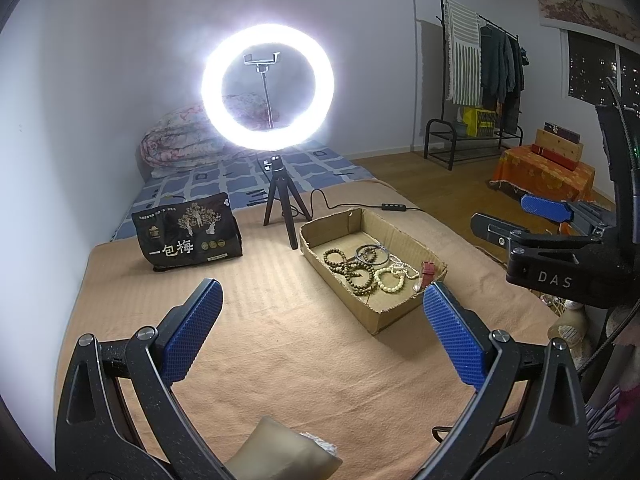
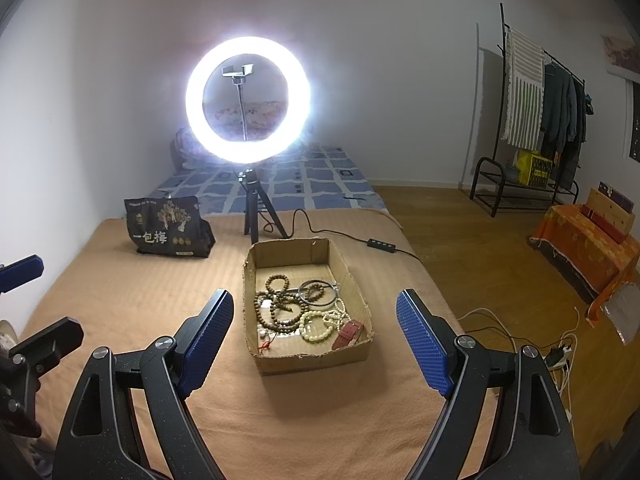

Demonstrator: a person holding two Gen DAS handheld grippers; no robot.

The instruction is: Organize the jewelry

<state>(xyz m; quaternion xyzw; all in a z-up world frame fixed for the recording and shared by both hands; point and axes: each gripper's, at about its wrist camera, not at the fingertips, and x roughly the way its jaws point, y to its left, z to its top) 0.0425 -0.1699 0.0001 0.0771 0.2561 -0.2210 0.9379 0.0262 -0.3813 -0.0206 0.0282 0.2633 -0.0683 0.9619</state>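
Cardboard is where everything sits: a shallow open box point(image 2: 308, 312) on the tan blanket point(image 2: 132, 300), and all the jewelry I can find lies inside it. From my seat that fits two readings, either the pieces have been gathered into the box and the job is near done, or they wait there in a heap to be sorted out; I can't settle which. The heap is loose and overlapping: brown wooden bead strings point(image 2: 280, 304) coiled across each other, dark bangles point(image 2: 318, 292) resting over them, cream beads point(image 2: 320, 326) toward the near corner, and a red strap point(image 2: 348, 334) against the front wall. I see no jewelry outside it on the blanket. My left gripper point(image 1: 320, 320) and right gripper point(image 2: 314, 334) both hover short of the box, jaws spread wide, nothing between the blue pads.
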